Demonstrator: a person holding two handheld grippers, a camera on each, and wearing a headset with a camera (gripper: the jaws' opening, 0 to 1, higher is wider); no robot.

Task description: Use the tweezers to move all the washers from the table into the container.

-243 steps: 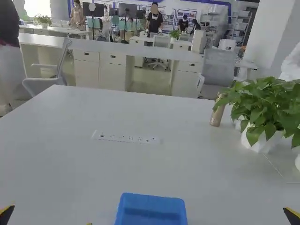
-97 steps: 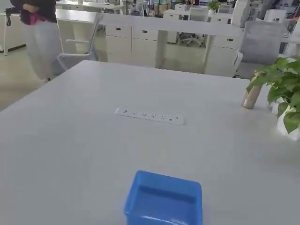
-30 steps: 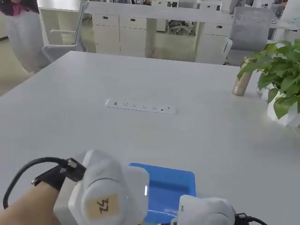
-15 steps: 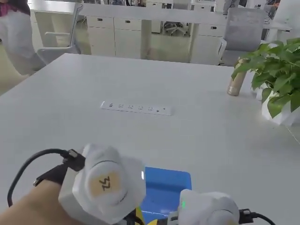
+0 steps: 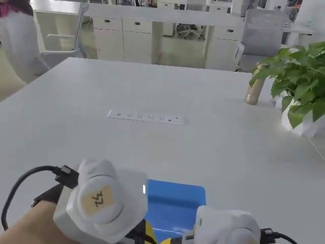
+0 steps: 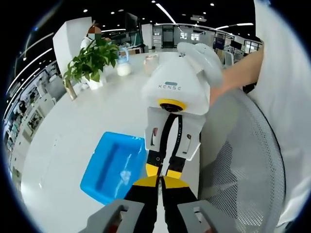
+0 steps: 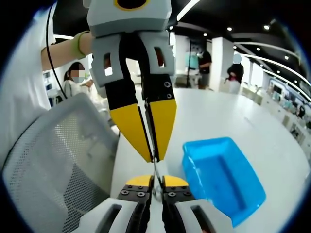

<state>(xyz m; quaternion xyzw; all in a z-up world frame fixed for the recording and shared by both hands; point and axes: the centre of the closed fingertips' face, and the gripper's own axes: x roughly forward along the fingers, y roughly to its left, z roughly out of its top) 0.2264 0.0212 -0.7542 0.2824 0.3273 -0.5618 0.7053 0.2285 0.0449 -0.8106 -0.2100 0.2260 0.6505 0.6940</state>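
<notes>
At the near edge of the white counter [image 5: 152,152]: left hand-held gripper [image 7: 153,155] and right hand-held gripper [image 6: 164,171] meet tip to tip. Both are clenched on thin metal tweezers [image 7: 155,171] running between them. Blue rectangular plastic container [image 5: 175,189] sits on the counter just beyond the tips.

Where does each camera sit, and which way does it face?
Head view: on the headset, looking down over the table; the left forearm and both grippers show.
Left gripper view: on the left gripper, facing the right gripper and right forearm.
Right gripper view: the reverse, facing the left gripper and left forearm.
All share the blue container.
</notes>
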